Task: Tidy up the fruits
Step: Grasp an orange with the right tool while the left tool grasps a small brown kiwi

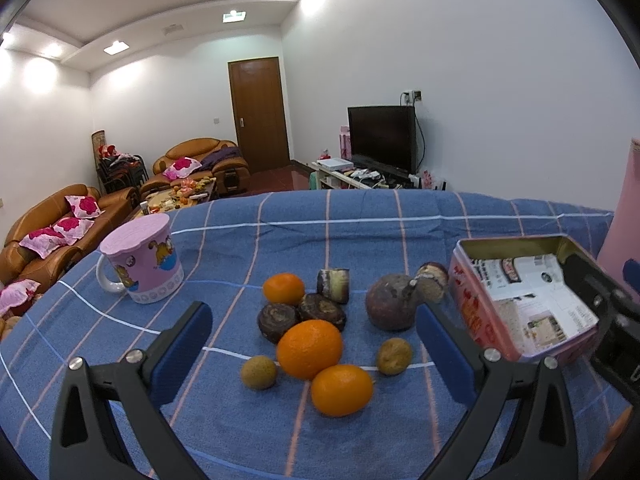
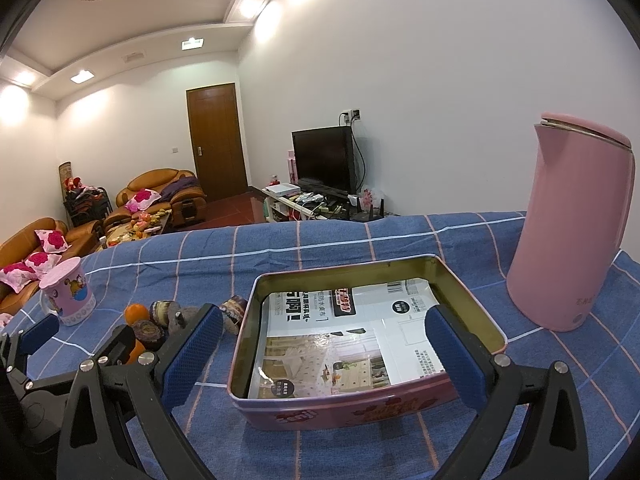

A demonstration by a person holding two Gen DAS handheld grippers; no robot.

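Left gripper [image 1: 314, 336]: jaws spread wide and holding nothing, raised over the fruit cluster
Right gripper [image 2: 324, 340]: jaws spread wide and holding nothing, straddling the near wall of the tin [image 2: 464, 280]
Fruits: on the blue checked cloth [image 1: 240, 432] to the left of the tin; a large orange [image 1: 309, 349] in the middle, a smaller orange [image 1: 342, 390] touching its near side, a third orange [image 1: 283, 289] behind
Dark fruits: two brown wrinkled ones [image 1: 277, 322] between the oranges, a round purple fruit [image 1: 390, 307] just beside the tin's left wall
Small brown fruits: one [image 1: 259, 372] left of the large orange, one [image 1: 394, 356] right of it, each apart from its neighbours
Tin: pink, rectangular, lid off, printed paper [image 2: 352, 340] lying flat inside
Open room: bare cloth between the pink mug [image 1: 140, 260] and the fruits, and in front of the cluster
Edges: the cloth's far edge runs behind mug and tin
Only the right view: the whole of the tall pink kettle [image 2: 572, 232], standing right of the tin and apart from it
Only the left view: the full fruit cluster; the right view hides most of it behind a finger
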